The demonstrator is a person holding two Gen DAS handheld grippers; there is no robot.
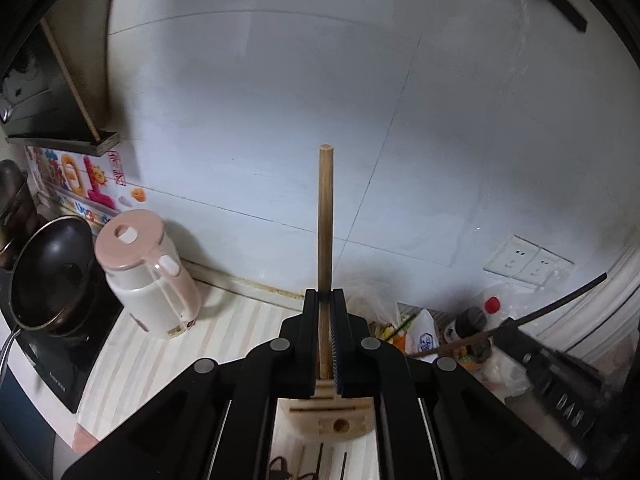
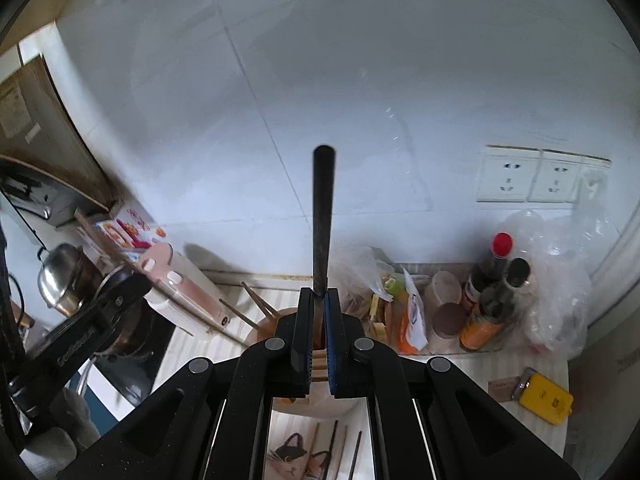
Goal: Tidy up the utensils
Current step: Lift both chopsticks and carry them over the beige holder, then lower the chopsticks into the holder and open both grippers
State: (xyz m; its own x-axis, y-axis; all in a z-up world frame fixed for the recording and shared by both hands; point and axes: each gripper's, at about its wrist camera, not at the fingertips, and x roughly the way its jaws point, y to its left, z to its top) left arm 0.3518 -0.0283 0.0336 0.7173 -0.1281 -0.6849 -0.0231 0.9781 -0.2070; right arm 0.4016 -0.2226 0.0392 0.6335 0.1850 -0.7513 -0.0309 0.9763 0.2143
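White tiled wall behind striped counter (image 1: 224, 332); left gripper (image 1: 325, 300) pinching light stiff wooden chopstick (image 1: 325, 216), right gripper (image 2: 319, 300) pinching dark chopstick (image 2: 322, 216) (slim, slippery; grip mid-shaft).

Your right gripper (image 2: 319, 300) is clamped on a black chopstick (image 2: 322, 216), stick pointing straight up past the jaws against the white tiled wall (image 2: 360, 80). Below the jaws: round wooden utensil holder (image 2: 272, 322) with two light wooden chopsticks (image 2: 256, 304) leaning out to the left. Your left gripper (image 2: 92, 320) is at the left edge, blurred. Bottles (image 2: 492, 292) and plastic bags (image 2: 560, 272) right, yellow box (image 2: 546, 398) on the counter, pink-lidded jug (image 2: 180, 284) left
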